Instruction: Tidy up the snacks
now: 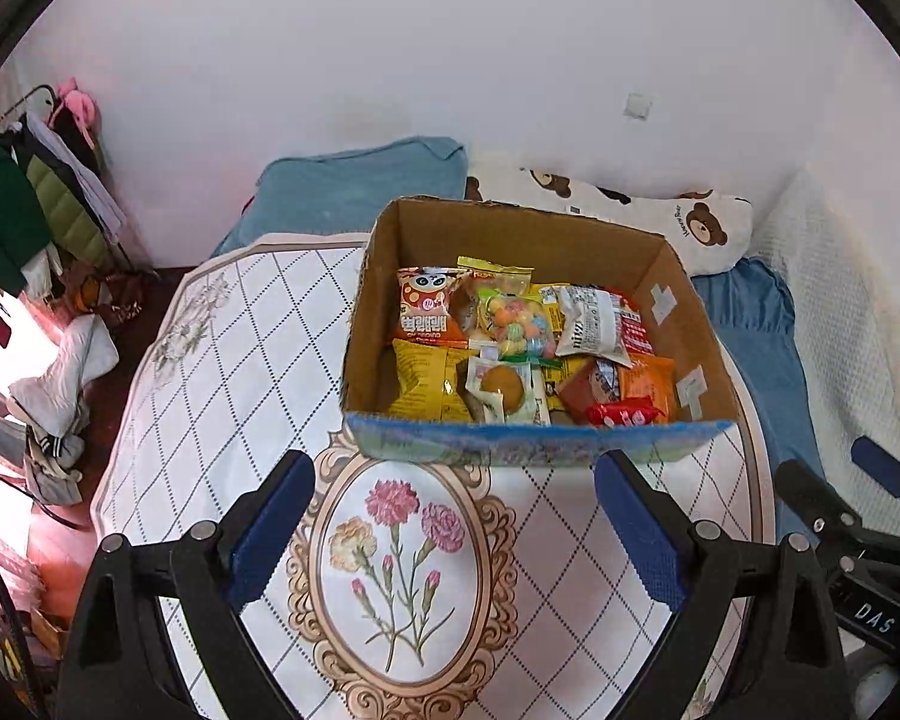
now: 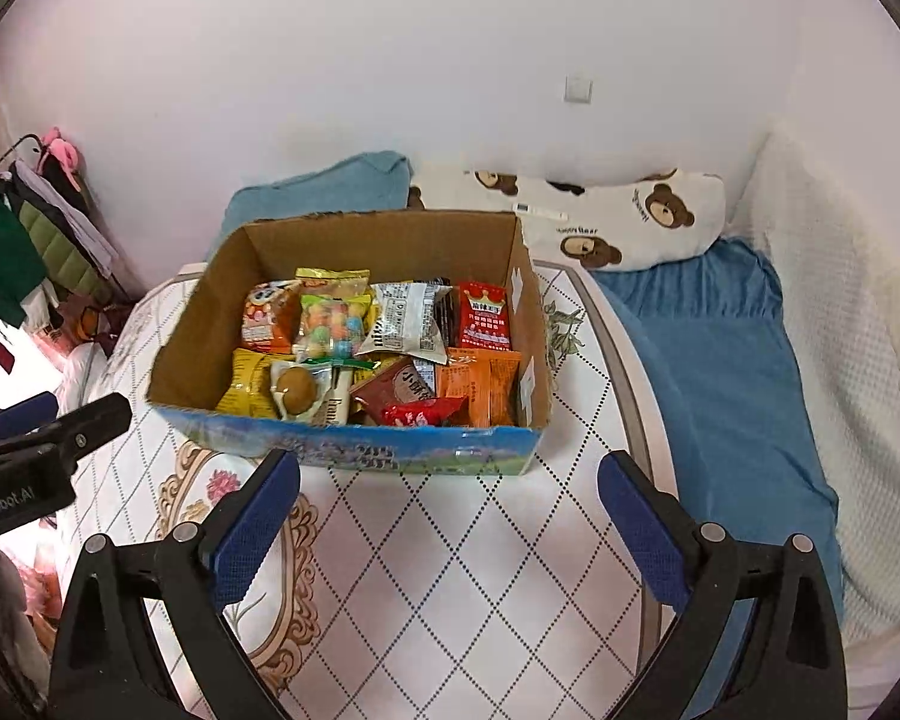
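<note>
Apparently we are near the end: the open brown cardboard box with a blue printed front (image 1: 528, 444) sits on the round white table with the diamond lattice and flower medallion (image 1: 222, 360), and every snack packet we can see is already inside it. In the left wrist view the box lies at twelve o'clock from our left gripper (image 1: 455, 516), with the orange cartoon-face bag (image 1: 429, 309) at ten o'clock within the box and the small red wrapper (image 1: 623, 414) at four o'clock. No loose packets show on the tabletop. Our left gripper's blue-padded fingers stand spread wide with nothing between them; the right gripper (image 2: 450, 516) is likewise spread and empty, just short of the box's front wall. We judge little remains beyond tidying inside, though the table's near edge is hidden.
</note>
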A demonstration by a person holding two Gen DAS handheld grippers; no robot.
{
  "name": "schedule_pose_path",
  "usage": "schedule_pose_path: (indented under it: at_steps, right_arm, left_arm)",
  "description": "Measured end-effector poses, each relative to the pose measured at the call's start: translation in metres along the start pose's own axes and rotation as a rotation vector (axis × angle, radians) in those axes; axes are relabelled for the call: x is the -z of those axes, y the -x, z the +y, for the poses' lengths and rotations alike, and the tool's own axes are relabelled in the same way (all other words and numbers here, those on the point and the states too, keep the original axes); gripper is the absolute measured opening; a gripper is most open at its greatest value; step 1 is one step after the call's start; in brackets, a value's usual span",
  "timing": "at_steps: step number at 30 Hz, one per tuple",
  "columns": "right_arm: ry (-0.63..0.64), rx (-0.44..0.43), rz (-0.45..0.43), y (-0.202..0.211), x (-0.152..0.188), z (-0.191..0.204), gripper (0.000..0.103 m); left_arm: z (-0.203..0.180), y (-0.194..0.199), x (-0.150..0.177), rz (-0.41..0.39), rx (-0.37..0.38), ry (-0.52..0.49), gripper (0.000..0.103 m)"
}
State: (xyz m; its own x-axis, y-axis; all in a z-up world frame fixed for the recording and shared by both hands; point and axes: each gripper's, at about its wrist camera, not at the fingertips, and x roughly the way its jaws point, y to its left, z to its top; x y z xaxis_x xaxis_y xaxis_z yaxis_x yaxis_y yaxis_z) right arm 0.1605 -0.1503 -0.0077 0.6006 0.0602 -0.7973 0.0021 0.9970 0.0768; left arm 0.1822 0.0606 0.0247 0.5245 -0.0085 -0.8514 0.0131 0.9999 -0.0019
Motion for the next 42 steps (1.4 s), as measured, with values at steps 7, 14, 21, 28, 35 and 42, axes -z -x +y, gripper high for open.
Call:
schedule_pose_path:
  at_steps: [7, 14, 21, 28, 35, 42]
  right_arm:
    - [0.009, 0.011, -0.067, 0.048, 0.021, 0.0, 0.102]
    - [0.009, 0.007, -0.119, 0.093, 0.038, -0.001, 0.102]
    - [0.024, -0.003, -0.183, 0.137, 0.047, 0.005, 0.102]
    - [0.03, -0.017, -0.21, 0.163, 0.053, 0.007, 0.102]
    - [0.022, -0.004, -0.222, 0.163, 0.052, 0.004, 0.102]
    - [-0.003, 0.017, -0.209, 0.122, 0.039, -0.003, 0.102]
  left_arm:
    - [-0.004, 0.041, 0.027, -0.072, -0.021, -0.022, 0.096]
    - [-0.006, 0.073, 0.047, -0.109, -0.019, -0.03, 0.096]
    - [-0.004, 0.101, 0.058, -0.15, -0.012, -0.022, 0.096]
    - [-0.005, 0.121, 0.063, -0.187, -0.001, -0.026, 0.096]
    - [-0.008, 0.115, 0.062, -0.18, 0.015, -0.025, 0.096]
    - [-0.01, 0.083, 0.044, -0.179, -0.031, -0.031, 0.102]
